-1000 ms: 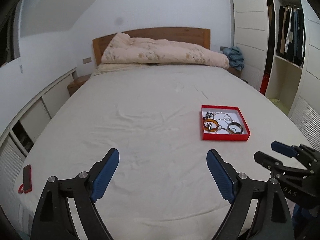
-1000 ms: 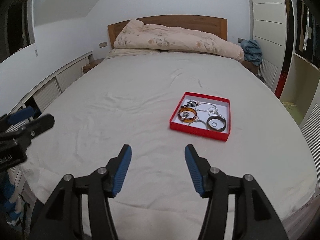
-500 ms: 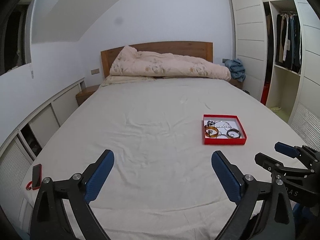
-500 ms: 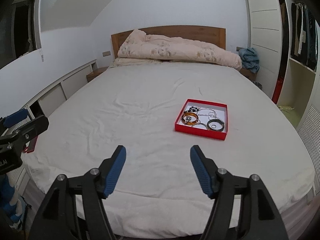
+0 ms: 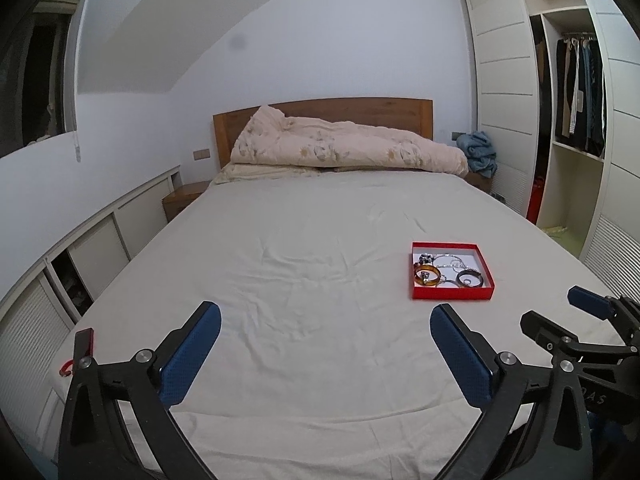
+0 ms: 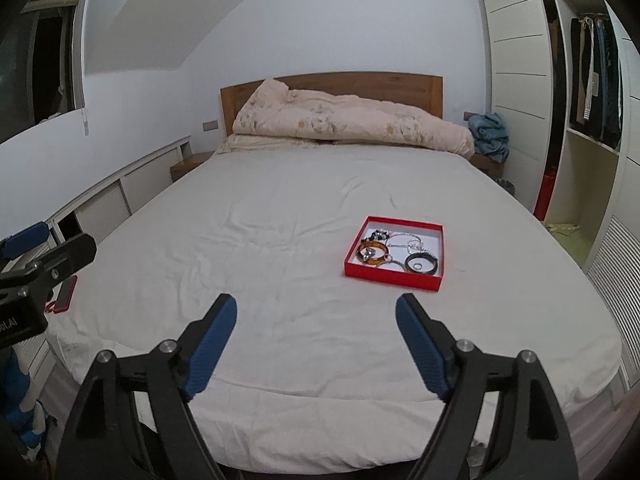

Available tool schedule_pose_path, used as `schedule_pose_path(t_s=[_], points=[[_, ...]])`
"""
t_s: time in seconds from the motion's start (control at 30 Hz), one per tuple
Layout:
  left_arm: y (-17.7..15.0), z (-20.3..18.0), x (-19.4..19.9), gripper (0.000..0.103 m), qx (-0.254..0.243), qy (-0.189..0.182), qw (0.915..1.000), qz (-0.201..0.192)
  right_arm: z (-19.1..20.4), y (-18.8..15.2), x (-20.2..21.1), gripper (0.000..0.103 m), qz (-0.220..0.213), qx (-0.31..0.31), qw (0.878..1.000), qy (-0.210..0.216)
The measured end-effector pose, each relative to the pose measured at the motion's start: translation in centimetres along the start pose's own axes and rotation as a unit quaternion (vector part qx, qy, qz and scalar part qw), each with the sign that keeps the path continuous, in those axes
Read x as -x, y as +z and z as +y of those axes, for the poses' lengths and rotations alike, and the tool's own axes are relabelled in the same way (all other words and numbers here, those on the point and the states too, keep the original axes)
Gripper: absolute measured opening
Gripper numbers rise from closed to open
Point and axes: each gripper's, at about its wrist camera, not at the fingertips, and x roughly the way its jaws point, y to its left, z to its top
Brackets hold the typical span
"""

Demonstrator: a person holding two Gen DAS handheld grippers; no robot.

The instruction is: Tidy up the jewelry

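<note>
— On the bed (image 5: 304, 264), where's the tray (image 5: 451, 292)?

— Right half of the sheet, well ahead of both tongs, lying flat. The left tongs (image 5: 325, 342) are spread wide and empty; the tray sits beyond their right finger. The right tongs (image 6: 316, 334) are spread too, holding nothing.

— Anything changed?

— Both have pulled back from a second ago; the tray looks farther off.

— Which way does it point?

— Nearly square, no clear long axis. Bangles (image 6: 372, 253) along its near edge, chains behind.
</note>
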Motion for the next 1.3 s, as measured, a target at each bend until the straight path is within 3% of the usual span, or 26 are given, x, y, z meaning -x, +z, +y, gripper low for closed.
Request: schedule_pose_path(t_s=[0.43, 1.3], points=[[-0.2, -0.3, -0.2, 0.103, 0.003, -0.003, 1.0, -0.001, 0.0, -0.2, 0.4, 0.085, -0.009, 0.005, 1.0, -0.013], [-1.7, -0.3, -3.2, 0.103, 0.005, -0.017, 0.9991, 0.039, 0.2, -1.7, -3.6, 0.085, 0.044, 0.004, 0.999, -0.011]])
